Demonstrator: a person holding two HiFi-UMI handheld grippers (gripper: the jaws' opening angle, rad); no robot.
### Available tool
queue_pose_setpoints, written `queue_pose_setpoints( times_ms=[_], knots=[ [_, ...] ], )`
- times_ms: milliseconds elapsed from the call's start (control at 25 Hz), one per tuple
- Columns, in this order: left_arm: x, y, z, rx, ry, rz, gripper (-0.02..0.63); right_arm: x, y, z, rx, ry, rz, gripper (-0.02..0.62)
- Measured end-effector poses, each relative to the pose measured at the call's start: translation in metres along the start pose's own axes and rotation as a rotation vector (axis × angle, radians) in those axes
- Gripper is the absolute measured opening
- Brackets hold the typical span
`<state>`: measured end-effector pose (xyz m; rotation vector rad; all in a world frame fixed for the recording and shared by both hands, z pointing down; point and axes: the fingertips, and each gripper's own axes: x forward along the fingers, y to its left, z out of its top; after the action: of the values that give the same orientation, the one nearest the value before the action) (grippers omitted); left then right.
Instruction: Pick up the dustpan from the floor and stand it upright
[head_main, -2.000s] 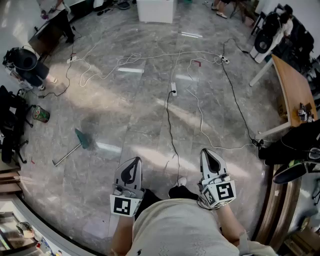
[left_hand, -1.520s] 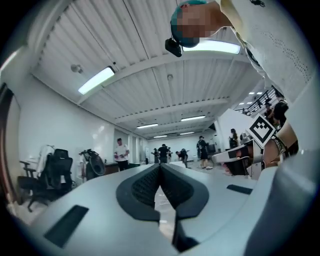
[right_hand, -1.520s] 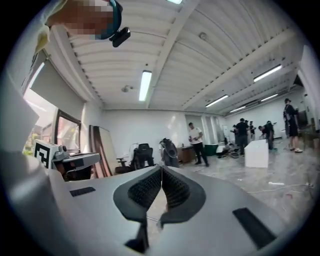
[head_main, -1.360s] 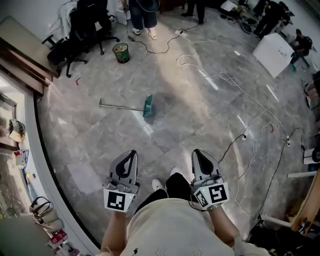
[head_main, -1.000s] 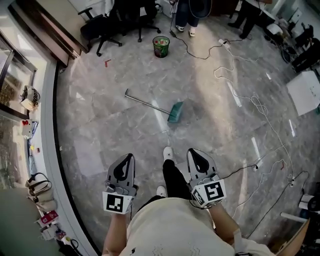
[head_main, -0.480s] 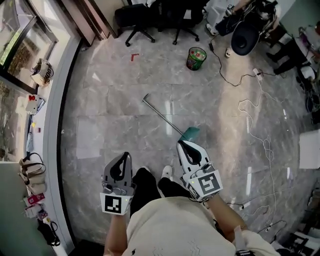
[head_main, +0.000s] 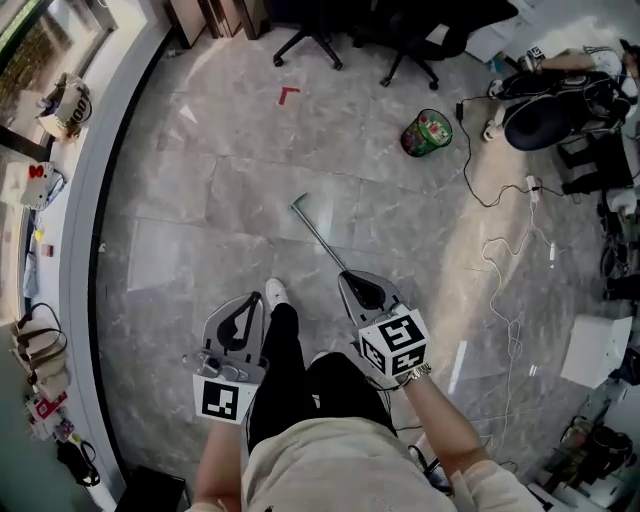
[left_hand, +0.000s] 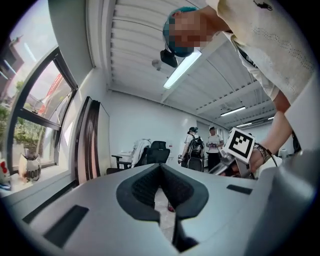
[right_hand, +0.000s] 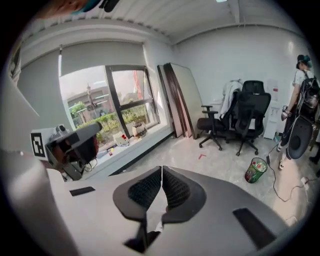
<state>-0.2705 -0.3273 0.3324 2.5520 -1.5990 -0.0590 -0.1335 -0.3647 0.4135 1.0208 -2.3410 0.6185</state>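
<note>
1. Left gripper (left_hand: 161, 168): the jaws are clenched pad to pad with nothing between them. You hold it level, aimed across the room at the office chairs (left_hand: 156, 150), so it looks like the spare hand.
2. Right gripper (right_hand: 161, 170): the jaws are likewise pressed together and empty. It tips down toward the floor, which reads as lining up on the target, not a grip.
3. Dustpan (head_main: 330, 250): it lies flat on the grey floor just ahead of your shoe (head_main: 276, 292). In the head view only its long handle (head_main: 308, 218) shows, running up and left from the right gripper's nose. That gripper hides the pan end, and you cannot tell whether they touch.
4. Judgement: the pickup is not yet begun, and the right jaws must part before they can take the handle.
5. Green wastebasket (head_main: 427, 132) and floor cables (head_main: 500, 262): both are well apart from the handle, so there is room to stand it up.
</note>
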Motion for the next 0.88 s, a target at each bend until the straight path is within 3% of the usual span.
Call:
queue_pose_setpoints(
  times_ms=[200,280,360,560,680,880],
  knots=[
    [0.105,0.078,-0.047,0.035,-0.018,-0.074,0.011,0.163,-0.067,-0.018,-0.037,0.171,0.021,0.021],
    [0.136,0.1,-0.085,0.028,-0.019,-0.091,0.011,0.232,-0.097,-0.048,-0.063,0.243,0.04,0.084],
    [0.155,0.115,-0.138,0.01,0.003,-0.106,0.011,0.296,-0.125,-0.109,-0.097,0.359,0.048,0.114],
    [0.196,0.151,-0.304,0.044,0.021,-0.119,0.011,0.454,-0.201,-0.31,-0.178,0.66,0.081,0.138],
    [0.206,0.174,-0.416,0.005,0.03,-0.078,0.011,0.539,-0.239,-0.398,-0.194,0.707,0.095,0.143],
    [0.215,0.209,-0.574,-0.011,0.094,-0.078,0.011,0.657,-0.286,-0.498,-0.19,0.711,0.076,0.143]
  ],
)
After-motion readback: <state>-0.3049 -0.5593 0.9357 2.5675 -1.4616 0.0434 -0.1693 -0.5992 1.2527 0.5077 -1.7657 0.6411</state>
